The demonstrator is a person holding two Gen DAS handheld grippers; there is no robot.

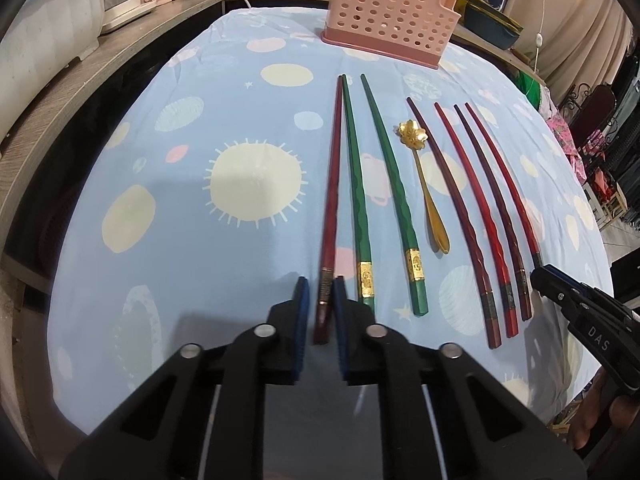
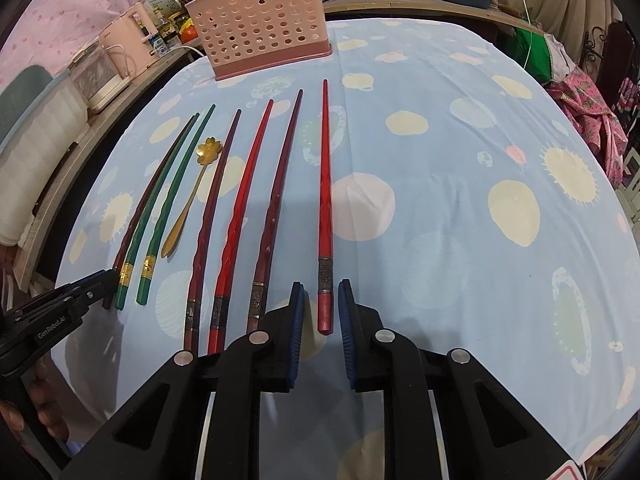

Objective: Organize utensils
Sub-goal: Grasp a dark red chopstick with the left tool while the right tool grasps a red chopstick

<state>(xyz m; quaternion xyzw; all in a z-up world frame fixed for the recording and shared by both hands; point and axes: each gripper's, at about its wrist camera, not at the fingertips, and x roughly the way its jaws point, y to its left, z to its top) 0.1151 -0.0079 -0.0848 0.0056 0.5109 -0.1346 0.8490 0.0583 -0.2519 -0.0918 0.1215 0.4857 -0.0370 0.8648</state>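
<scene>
Left hand-held gripper [image 1: 320, 286] narrowly straddles dark red chopstick [image 1: 330, 208].

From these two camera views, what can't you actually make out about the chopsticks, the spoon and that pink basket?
- Pink basket: top edge cuts it off in the left wrist view; in the right wrist view its walls hide most of the inside.
- Dark red chopstick: whether the left gripper pads touch it is unclear.
- Characters on the gold bands of the green chopsticks: too small to read.
- Gold spoon: flower bowl detail is blurred.
</scene>
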